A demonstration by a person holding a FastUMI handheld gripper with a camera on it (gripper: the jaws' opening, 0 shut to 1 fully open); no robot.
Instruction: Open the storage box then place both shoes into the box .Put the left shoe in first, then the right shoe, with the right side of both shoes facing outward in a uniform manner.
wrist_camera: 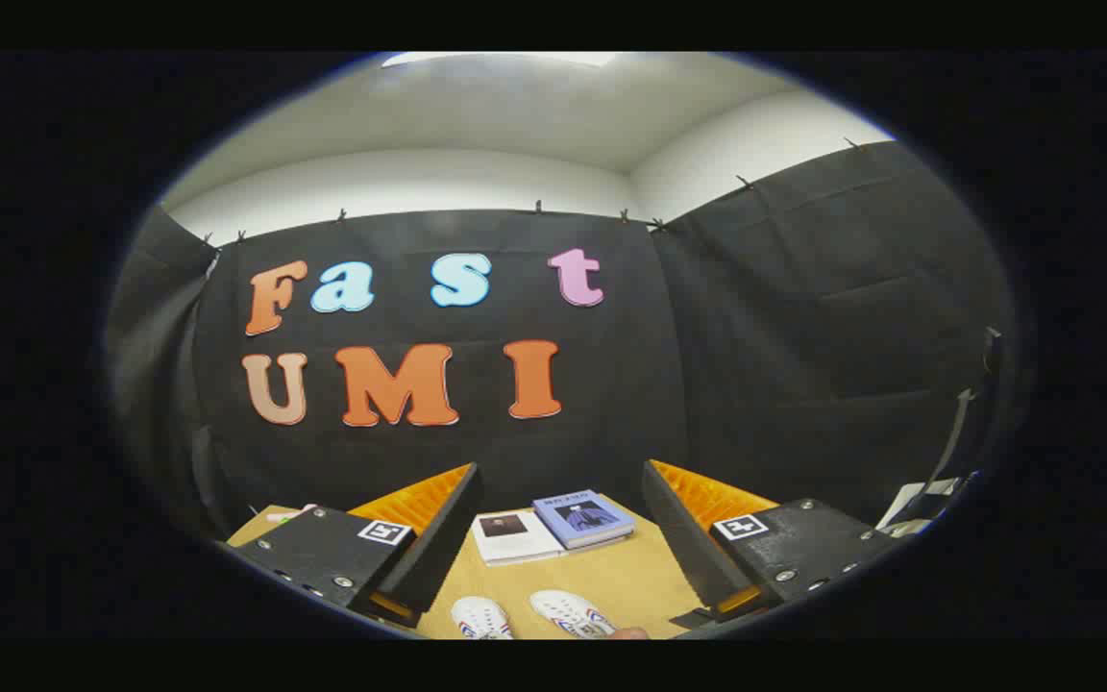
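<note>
Gripper view: gripper [553, 538] spread wide, empty; two white shoes [529, 615] between fingers on tabletop [630, 577]; books [553, 527] beyond.

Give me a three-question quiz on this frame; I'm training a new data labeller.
1. True or false: the gripper is shut on a shoe.
2. How many books lie on the table?
3. The two white shoes lie: A) beyond the books, B) between the fingers, nearer than the books.

Key
1. False; the fingers are spread, holding nothing.
2. Two: blue book, white book.
3. B: left-hand shoe, right-hand shoe.
</note>
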